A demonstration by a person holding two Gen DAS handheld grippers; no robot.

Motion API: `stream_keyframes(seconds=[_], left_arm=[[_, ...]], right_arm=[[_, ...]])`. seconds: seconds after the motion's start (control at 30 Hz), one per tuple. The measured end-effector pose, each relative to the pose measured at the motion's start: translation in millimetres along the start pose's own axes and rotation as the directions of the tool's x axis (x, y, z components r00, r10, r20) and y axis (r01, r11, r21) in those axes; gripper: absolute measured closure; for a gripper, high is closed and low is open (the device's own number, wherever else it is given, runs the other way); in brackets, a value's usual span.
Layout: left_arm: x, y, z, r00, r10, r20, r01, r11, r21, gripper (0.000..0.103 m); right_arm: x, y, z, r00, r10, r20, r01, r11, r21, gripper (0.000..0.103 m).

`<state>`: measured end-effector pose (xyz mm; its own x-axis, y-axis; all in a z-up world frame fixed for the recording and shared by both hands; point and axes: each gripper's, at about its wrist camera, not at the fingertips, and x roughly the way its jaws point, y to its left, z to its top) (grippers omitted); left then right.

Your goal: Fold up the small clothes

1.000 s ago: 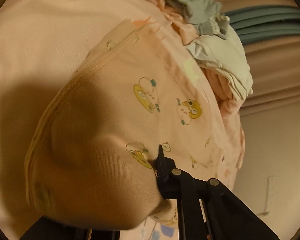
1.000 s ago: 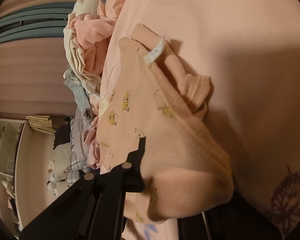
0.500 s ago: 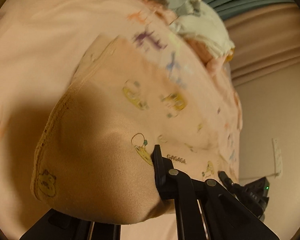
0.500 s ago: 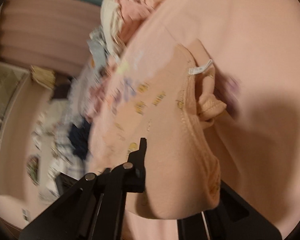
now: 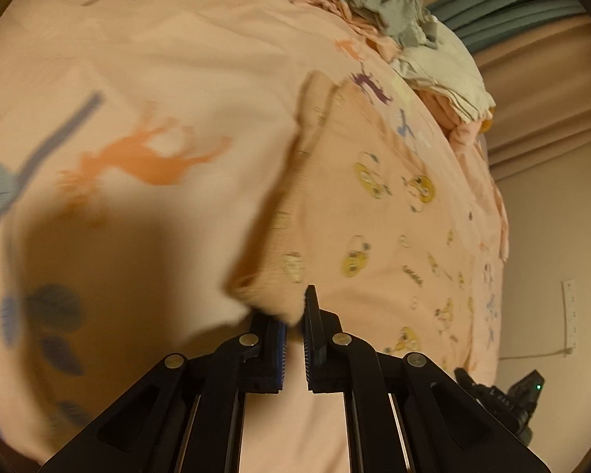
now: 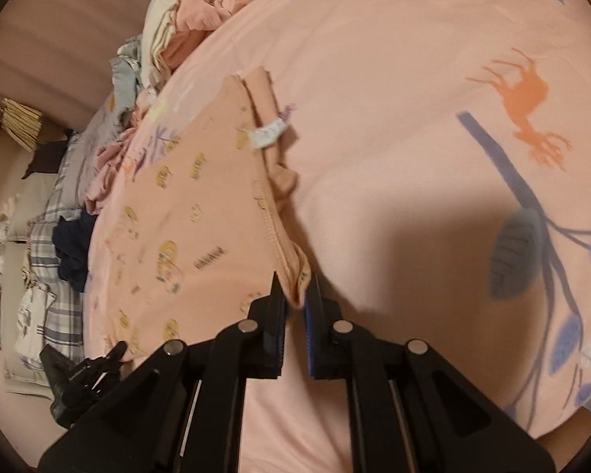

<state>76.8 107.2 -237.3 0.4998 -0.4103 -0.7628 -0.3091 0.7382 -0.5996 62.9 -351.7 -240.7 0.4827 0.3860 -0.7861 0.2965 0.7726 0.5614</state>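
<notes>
Garment: a small peach knit baby garment printed with little yellow cartoon animals [image 5: 374, 213] lies spread out on the bed, stretched between the two grippers; its print faces up in both views.
Left gripper: the black two-finger left gripper with blue ribbed pads [image 5: 295, 315] is clenched on one corner of the garment, the cloth bunched between its fingertips.
Right gripper: the black two-finger right gripper with blue ribbed pads [image 6: 294, 299] is clamped on the garment's stitched hem, a fold of it pinched between the pads.
Label: a small white sewn-in tag [image 6: 270, 134] shows at the far end of the hem, beside a rumpled flap of the same peach cloth.
Bed cover: a pale pink bedsheet patterned with orange deer and blue leafy branches [image 5: 145, 59] lies under the garment and carries a dark shadow near the grippers.
Laundry heap: a pile of unfolded clothes in grey, cream and pink [image 5: 421, 51] sits at the far edge of the bed, well apart from the grippers.
Other gripper in view: the tip of the right gripper shows at the lower right of the left wrist view, with a small green light.
Background: pink curtains [image 5: 547, 94] hang behind the heap; plaid bedding [image 6: 47, 236] lies off the bed's side in the right wrist view.
</notes>
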Motion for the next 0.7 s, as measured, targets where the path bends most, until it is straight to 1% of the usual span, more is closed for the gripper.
stream_keyframes(seconds=[0.1, 0.2, 0.27, 0.3, 0.33, 0.37, 0.4, 0.47, 0.5, 0.6, 0.67, 0.7], left_arm=[[-9, 12, -1, 1.000, 0.012, 0.000, -0.012, 1.000, -0.023, 0.096], [-21, 16, 0, 0.999, 0.037, 0.017, -0.037, 0.999, -0.017, 0.096], [-29, 17, 0, 0.997, 0.073, 0.040, -0.072, 0.997, -0.015, 0.096], [-32, 18, 0, 0.996, 0.078, 0.051, -0.077, 0.997, -0.020, 0.096], [-35, 19, 1, 0.996, 0.074, 0.056, -0.072, 0.997, -0.027, 0.096], [-38, 18, 1, 0.997, 0.054, 0.052, -0.052, 0.998, -0.037, 0.096], [-40, 18, 1, 0.999, 0.030, 0.045, -0.028, 0.999, -0.046, 0.096], [-41, 13, -1, 0.999, 0.007, 0.035, -0.005, 0.999, -0.054, 0.096], [-42, 10, -2, 1.000, 0.003, 0.031, -0.002, 0.999, -0.050, 0.096], [-42, -6, -9, 0.999, -0.046, 0.016, 0.046, 0.999, -0.009, 0.096], [-37, -15, -15, 0.998, -0.067, -0.008, 0.067, 0.998, 0.012, 0.083], [-33, -19, -19, 0.997, -0.077, -0.026, 0.078, 0.997, 0.024, 0.066]], right_arm=[[-3, -4, -1, 1.000, -0.008, 0.002, 0.008, 1.000, 0.009, 0.094], [-11, -3, 1, 0.998, -0.065, 0.011, 0.066, 0.998, -0.014, 0.094], [-18, 2, 1, 0.987, -0.158, 0.041, 0.160, 0.986, -0.054, 0.095], [-21, 3, 3, 0.973, -0.224, 0.061, 0.228, 0.971, -0.069, 0.094], [-25, 2, 5, 0.965, -0.252, 0.074, 0.257, 0.964, -0.067, 0.092], [-28, 1, 7, 0.965, -0.248, 0.079, 0.253, 0.965, -0.062, 0.091], [-33, -1, 9, 0.973, -0.218, 0.082, 0.222, 0.974, -0.049, 0.091], [-40, 1, 13, 0.981, -0.174, 0.084, 0.178, 0.983, -0.042, 0.091], [-42, 4, 14, 0.982, -0.167, 0.092, 0.172, 0.984, -0.049, 0.091], [-47, 31, 14, 0.979, -0.149, 0.139, 0.166, 0.979, -0.117, 0.090], [-42, 53, 13, 0.985, -0.095, 0.146, 0.120, 0.976, -0.180, 0.090], [-35, 65, 13, 0.989, -0.059, 0.135, 0.086, 0.974, -0.211, 0.090]])
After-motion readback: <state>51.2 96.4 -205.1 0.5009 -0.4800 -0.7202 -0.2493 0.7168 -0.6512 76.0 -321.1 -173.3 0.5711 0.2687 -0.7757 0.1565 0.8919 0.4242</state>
